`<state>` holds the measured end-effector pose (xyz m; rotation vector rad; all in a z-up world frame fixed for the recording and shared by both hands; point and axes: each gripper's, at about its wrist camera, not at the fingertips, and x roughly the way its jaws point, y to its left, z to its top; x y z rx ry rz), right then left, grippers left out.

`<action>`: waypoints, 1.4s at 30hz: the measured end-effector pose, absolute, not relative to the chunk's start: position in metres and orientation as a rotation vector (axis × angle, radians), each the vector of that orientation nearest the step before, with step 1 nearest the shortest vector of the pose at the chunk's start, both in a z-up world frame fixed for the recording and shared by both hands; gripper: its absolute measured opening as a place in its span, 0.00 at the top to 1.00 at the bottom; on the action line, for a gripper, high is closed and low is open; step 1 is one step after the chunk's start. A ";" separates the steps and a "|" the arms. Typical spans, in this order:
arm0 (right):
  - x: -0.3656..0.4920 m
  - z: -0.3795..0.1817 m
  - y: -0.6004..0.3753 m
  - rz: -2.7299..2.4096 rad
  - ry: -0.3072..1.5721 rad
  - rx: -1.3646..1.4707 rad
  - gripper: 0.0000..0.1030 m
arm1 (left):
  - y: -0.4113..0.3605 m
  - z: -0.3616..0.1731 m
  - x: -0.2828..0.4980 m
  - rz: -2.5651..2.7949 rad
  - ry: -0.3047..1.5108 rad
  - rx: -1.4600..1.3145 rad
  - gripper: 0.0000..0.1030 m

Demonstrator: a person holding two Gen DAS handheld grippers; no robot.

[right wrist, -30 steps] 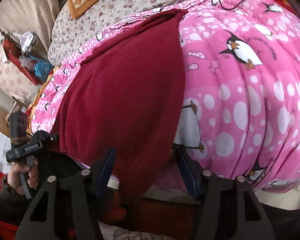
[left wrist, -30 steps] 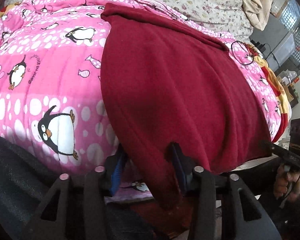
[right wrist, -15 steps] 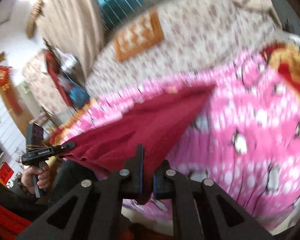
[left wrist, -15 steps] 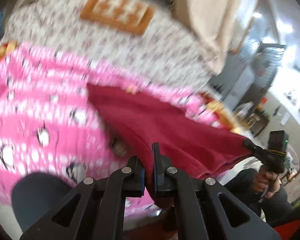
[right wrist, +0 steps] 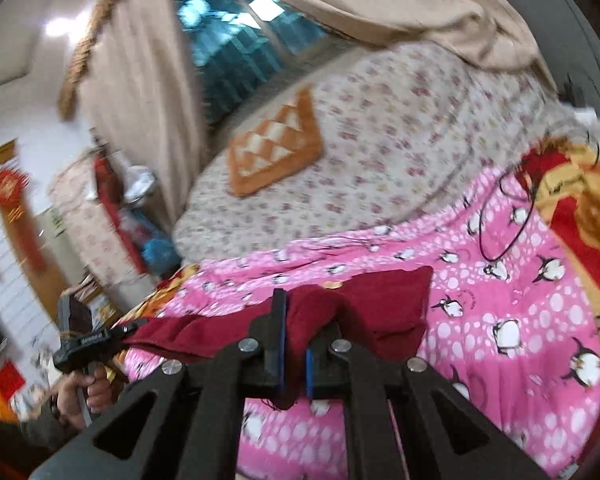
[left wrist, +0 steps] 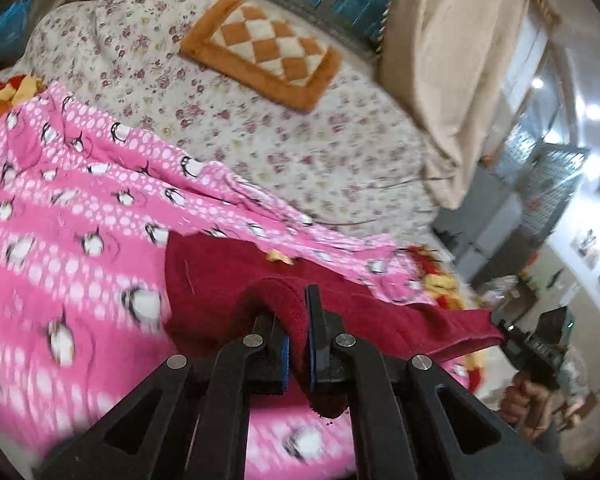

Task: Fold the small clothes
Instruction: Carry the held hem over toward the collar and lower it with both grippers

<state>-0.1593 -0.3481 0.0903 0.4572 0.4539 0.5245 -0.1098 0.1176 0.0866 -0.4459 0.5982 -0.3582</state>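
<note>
A dark red garment [left wrist: 220,268] lies on the pink penguin blanket [left wrist: 72,208], its near edge lifted off the bed. My left gripper [left wrist: 296,320] is shut on the garment's near left corner. My right gripper [right wrist: 294,320] is shut on the near right corner of the garment [right wrist: 384,300]. In the left wrist view the right gripper [left wrist: 536,344] shows at the far right, holding the stretched edge. In the right wrist view the left gripper [right wrist: 88,340] shows at the left. The far edge of the garment still rests on the blanket [right wrist: 520,320].
A floral quilt [left wrist: 280,132] lies behind the blanket, with an orange checked cushion [left wrist: 264,52] on it. Beige curtains [left wrist: 452,60] hang at the back. A black cord loop [right wrist: 508,216] lies on the blanket's right side. Room furniture stands beyond both bed sides.
Both grippers closed on the garment's near corners and lifted them up and forward over the bed. The views now tilt up toward the quilt and the curtains.
</note>
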 end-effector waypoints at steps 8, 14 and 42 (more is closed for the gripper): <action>0.008 0.013 -0.339 0.346 0.758 0.646 0.94 | 0.086 0.022 0.021 -0.210 0.766 -0.257 1.00; 0.076 -0.057 -0.326 0.247 0.927 0.704 0.91 | 0.083 -0.029 0.059 -0.153 0.932 -0.264 0.97; 0.121 -0.034 -0.264 0.088 0.946 0.279 0.76 | 0.034 -0.046 0.136 -0.019 0.991 -0.054 0.50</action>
